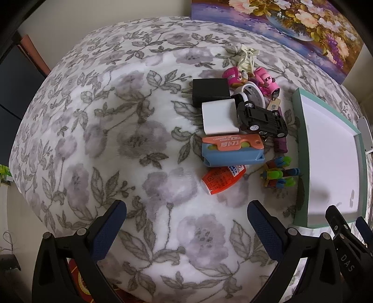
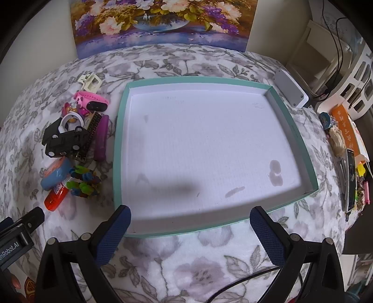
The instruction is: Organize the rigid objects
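A heap of small rigid items lies on the floral blanket: a black charger [image 1: 210, 91], a white charger [image 1: 220, 116], a black toy car [image 1: 262, 120] [image 2: 65, 141], a blue-and-orange case [image 1: 233, 150] [image 2: 56, 173], an orange tube [image 1: 222, 179] [image 2: 56, 197], a colourful toy [image 1: 278, 172] [image 2: 82, 181], pink toys [image 1: 265, 80] [image 2: 92, 103] and a purple stick [image 2: 100, 138]. Right of the heap lies a teal-rimmed white tray [image 1: 303, 149] [image 2: 120, 130] with nothing in it. My left gripper [image 1: 186, 223] hovers open over bare blanket before the heap. My right gripper [image 2: 190, 225] hangs open over the tray's near rim.
A flower painting [image 2: 163, 21] leans against the wall behind. A grey box [image 2: 292, 89] sits at the tray's far right corner. Clutter, an orange packet [image 2: 345, 125] and cables line the right edge. The blanket drops off at the left side [image 1: 21, 149].
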Available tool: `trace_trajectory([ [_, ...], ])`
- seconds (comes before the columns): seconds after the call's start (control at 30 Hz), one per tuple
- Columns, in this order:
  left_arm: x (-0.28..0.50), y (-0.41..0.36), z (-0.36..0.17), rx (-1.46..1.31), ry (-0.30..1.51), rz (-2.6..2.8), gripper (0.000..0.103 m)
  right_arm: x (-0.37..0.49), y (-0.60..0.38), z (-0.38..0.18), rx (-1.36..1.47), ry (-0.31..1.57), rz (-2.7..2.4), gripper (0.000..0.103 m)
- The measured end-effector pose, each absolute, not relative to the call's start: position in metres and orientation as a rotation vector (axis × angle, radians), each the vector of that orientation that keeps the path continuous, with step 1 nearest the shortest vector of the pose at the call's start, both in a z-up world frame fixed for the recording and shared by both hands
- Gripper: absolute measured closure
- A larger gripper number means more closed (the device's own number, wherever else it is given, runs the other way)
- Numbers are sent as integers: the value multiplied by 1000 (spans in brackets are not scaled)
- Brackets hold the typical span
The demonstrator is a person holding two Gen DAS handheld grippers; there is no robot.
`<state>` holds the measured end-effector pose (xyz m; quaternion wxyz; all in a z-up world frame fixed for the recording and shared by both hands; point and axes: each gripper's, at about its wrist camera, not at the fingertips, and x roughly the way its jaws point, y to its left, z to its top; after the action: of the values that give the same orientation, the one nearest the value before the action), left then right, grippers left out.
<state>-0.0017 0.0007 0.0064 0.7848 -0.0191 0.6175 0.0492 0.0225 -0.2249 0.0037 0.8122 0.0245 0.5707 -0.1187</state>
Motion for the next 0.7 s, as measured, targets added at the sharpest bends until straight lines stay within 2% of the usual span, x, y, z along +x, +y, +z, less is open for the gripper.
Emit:
trace_trajectory([
  [0.7,-2,1,7,-40,1330,110,0,23,-223,3,46,1200,-255,0],
])
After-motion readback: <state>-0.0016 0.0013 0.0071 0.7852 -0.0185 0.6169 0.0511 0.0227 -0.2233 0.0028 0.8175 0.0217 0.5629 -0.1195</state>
